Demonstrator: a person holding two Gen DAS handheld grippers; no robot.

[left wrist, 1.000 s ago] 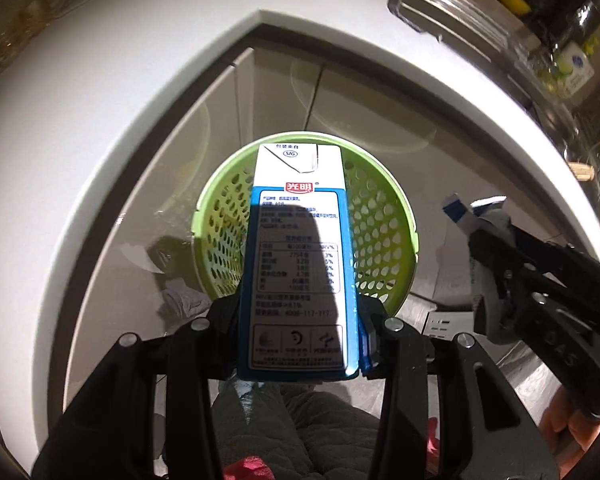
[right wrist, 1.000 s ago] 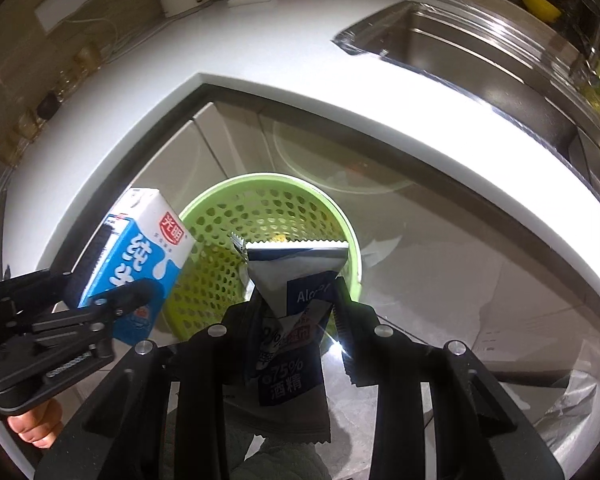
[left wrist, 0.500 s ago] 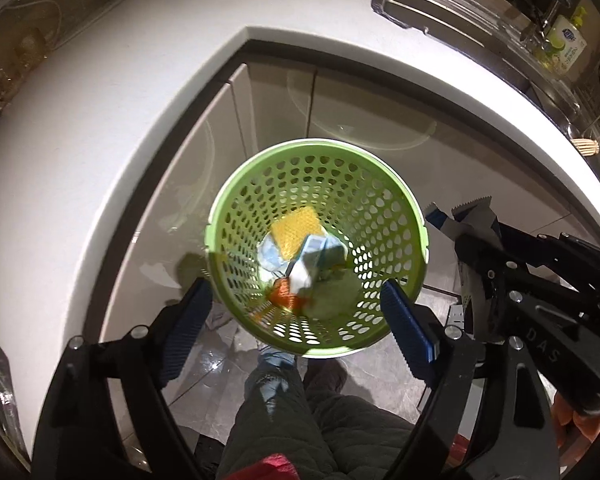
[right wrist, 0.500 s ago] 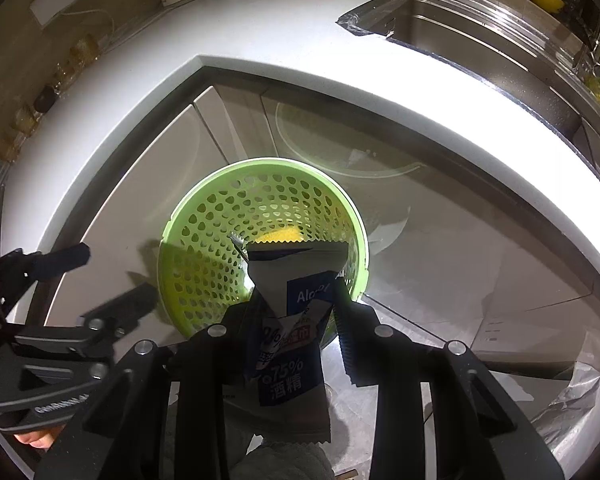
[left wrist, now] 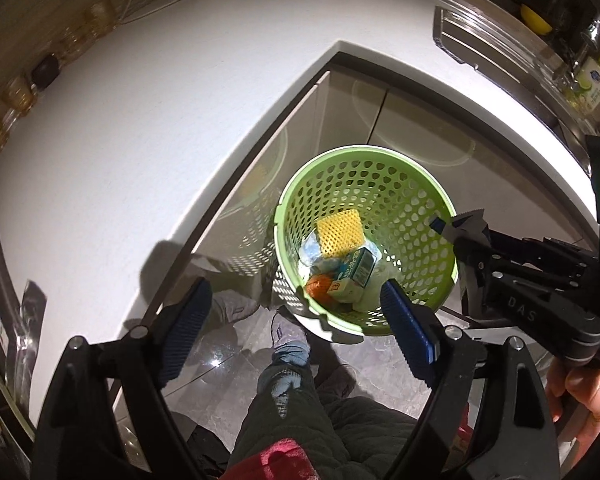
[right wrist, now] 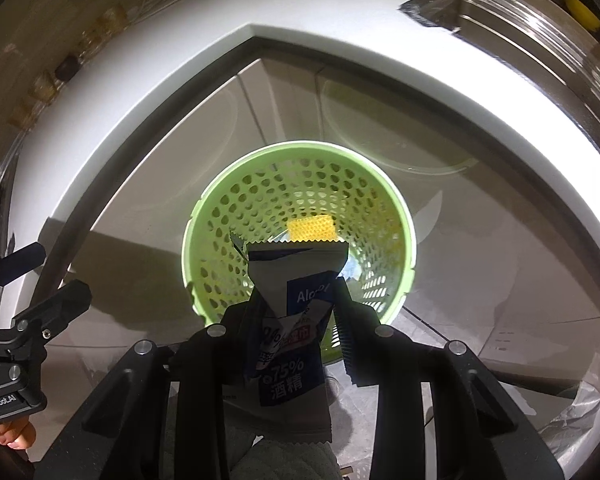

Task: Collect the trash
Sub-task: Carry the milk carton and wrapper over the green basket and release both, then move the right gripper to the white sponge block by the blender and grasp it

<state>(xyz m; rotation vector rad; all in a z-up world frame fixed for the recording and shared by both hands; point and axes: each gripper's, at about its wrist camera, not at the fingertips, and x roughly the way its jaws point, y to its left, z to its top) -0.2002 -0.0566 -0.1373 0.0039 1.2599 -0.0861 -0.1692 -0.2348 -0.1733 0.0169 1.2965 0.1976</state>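
A green perforated waste basket [left wrist: 412, 200] stands on the floor by the counter corner; it also shows in the right wrist view [right wrist: 260, 200]. In it lie a yellow sponge [left wrist: 339, 233], the blue-and-white milk carton [left wrist: 358, 267] and other scraps. My left gripper [left wrist: 296, 320] is open and empty above the basket's near left side. My right gripper [right wrist: 296, 304] is shut on a blue-and-white alcohol wipe packet [right wrist: 296, 280], held over the basket's near rim. The right gripper also shows in the left wrist view [left wrist: 466, 236] at the basket's right rim.
A white L-shaped countertop [left wrist: 140, 140] wraps round the basket. A steel sink [left wrist: 500, 40] lies at the far right. Pale cabinet doors [right wrist: 284, 112] stand behind the basket. The person's legs [left wrist: 300, 400] are below on the glossy floor.
My left gripper opened and dropped the milk carton into the basket, then drew back and left. My right gripper moved over the basket, still holding the packet.
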